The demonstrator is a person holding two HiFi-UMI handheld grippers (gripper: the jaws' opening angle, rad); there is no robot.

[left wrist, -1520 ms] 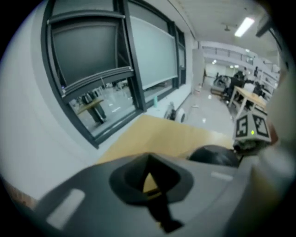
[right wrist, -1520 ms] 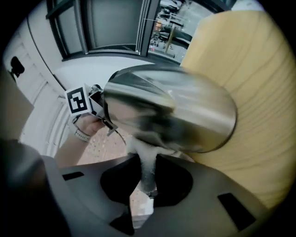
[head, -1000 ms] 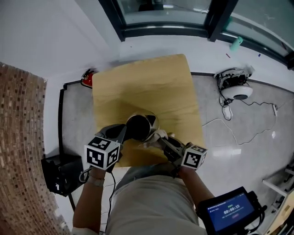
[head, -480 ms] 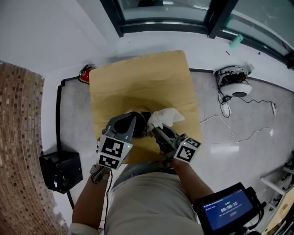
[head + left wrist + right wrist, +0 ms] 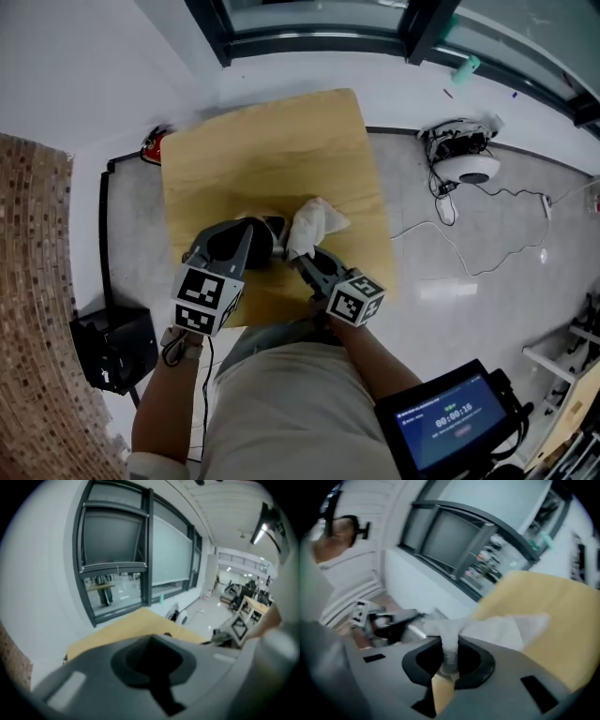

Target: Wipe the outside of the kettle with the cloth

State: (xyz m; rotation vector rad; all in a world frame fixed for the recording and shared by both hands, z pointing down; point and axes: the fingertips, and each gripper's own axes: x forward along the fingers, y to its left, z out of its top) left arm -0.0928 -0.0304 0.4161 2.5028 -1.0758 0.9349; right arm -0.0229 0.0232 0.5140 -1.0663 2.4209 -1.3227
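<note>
The right gripper's (image 5: 298, 259) jaws pinch the cloth (image 5: 315, 225) tight at 3 o'clock of the kettle (image 5: 268, 231), near the surface's (image 5: 272, 150) 6 o'clock edge, while the left gripper's (image 5: 253, 244) jaws look closed at its 9 o'clock.

Table (image 5: 272, 141) filled frame centre. Kettle (image 5: 271, 242) stood on it near lower edge, cloth (image 5: 313, 224) just right of kettle. Left gripper (image 5: 246, 246) overlapped kettle's left side; right gripper (image 5: 301, 259) lay below cloth.
</note>
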